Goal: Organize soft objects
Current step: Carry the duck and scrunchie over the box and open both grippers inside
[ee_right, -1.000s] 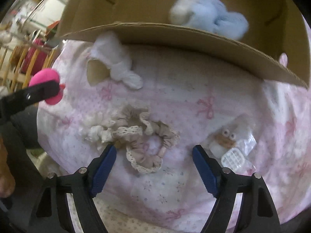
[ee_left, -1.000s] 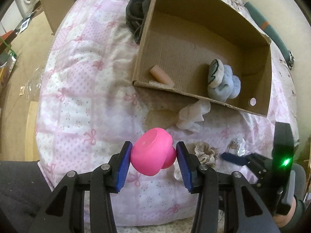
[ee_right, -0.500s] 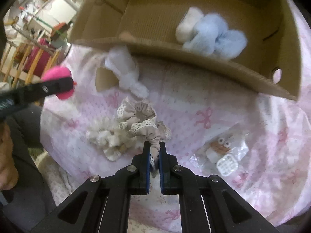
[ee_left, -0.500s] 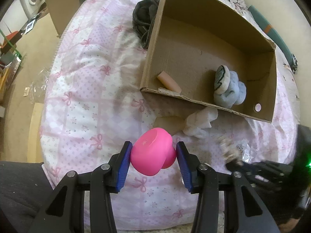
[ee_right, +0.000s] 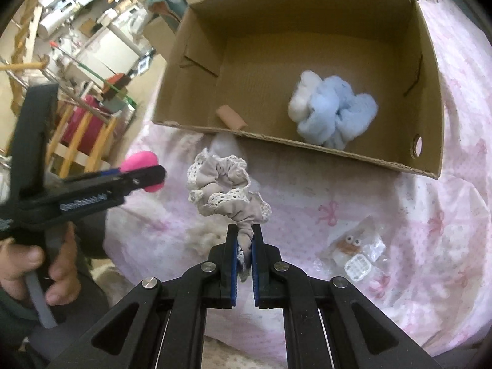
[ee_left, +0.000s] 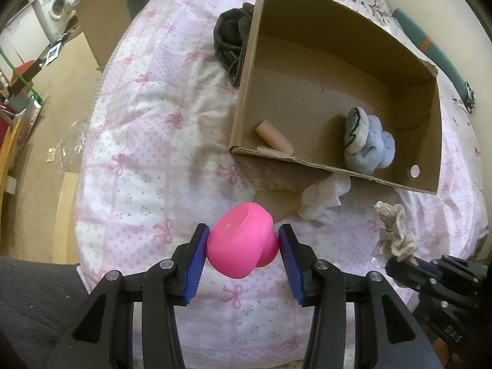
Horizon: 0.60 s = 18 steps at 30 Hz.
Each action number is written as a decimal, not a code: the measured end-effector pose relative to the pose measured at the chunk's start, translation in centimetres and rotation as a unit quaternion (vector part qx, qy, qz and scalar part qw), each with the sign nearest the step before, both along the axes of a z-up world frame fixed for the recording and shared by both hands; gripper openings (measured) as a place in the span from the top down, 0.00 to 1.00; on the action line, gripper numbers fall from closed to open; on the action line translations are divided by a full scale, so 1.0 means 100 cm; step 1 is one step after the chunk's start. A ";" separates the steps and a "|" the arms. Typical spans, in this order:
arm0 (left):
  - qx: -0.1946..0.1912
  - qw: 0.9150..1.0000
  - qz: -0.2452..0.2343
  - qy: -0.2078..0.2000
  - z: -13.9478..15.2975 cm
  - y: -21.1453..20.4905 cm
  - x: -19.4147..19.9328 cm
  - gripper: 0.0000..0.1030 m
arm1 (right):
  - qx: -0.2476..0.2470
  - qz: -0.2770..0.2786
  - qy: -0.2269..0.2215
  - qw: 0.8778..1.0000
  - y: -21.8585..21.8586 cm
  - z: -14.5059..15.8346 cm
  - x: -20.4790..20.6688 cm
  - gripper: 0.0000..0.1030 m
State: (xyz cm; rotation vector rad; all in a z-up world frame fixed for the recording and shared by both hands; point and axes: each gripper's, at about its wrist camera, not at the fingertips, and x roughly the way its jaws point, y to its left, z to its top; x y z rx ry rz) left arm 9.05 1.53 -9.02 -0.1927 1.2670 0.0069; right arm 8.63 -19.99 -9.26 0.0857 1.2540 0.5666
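From the left wrist view, the left hand-held gripper [ee_left: 243, 253] has its blue pads pressed against a glossy, bright pink soft toy [ee_left: 241, 240], rounded and cup-shaped with a dimpled top, held above the near part of the bed [ee_left: 147, 141]. The quilt is white with pink bows and dotted patches. Beyond it lies an open cardboard box [ee_left: 424, 117]; inside are a peach-coloured cylinder [ee_left: 273, 136] by the near wall and a fluffy blue-and-white plush [ee_left: 367, 144] to the right. Only this view shows the dark bundle of fabric [ee_left: 232, 41] at the box's far left corner and a crumpled white cloth [ee_left: 324, 198] just outside the near wall. At the right edge, the right hand-held gripper [ee_left: 409, 261] lifts a lacy beige scrunchie [ee_left: 395, 233].

From the right wrist view, the right hand-held gripper [ee_right: 244, 259] is nearly closed, pinching a fold of the scrunchie [ee_right: 226, 187], which is grey-beige fabric with white lace trim, ruffled, raised clear of the quilt near the box [ee_right: 430, 107]. The plush [ee_right: 333, 113] and cylinder [ee_right: 230, 118] sit inside. This view alone shows a clear plastic packet [ee_right: 356, 250] with googly eyes on the quilt to the right, and on the left the person's hand [ee_right: 40, 264] on the left hand-held gripper [ee_right: 153, 175] with the pink toy [ee_right: 141, 161].
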 end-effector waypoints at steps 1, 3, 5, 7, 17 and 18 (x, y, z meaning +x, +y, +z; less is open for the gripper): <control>0.002 1.000 0.000 0.000 0.000 0.000 0.000 0.59 | 0.003 0.000 -0.002 1.000 0.001 0.002 0.000 0.91; 0.006 1.000 -0.001 -0.001 -0.001 -0.001 0.000 0.59 | 0.010 0.001 -0.007 1.000 0.002 0.005 0.000 0.91; 0.012 1.000 -0.003 -0.003 0.000 -0.002 -0.001 0.59 | 0.018 0.003 -0.012 1.000 0.001 0.009 0.000 0.91; 0.018 1.000 -0.005 -0.007 0.000 -0.003 -0.001 0.59 | 0.026 0.002 -0.016 1.000 -0.002 0.013 -0.001 0.91; 0.020 0.998 0.012 -0.065 0.040 0.004 -0.001 0.59 | 0.081 -0.028 -0.095 0.992 -0.013 0.053 -0.004 0.91; 0.017 0.997 0.013 -0.077 0.049 0.005 0.002 0.59 | 0.088 -0.039 -0.104 0.990 -0.017 0.060 -0.004 0.91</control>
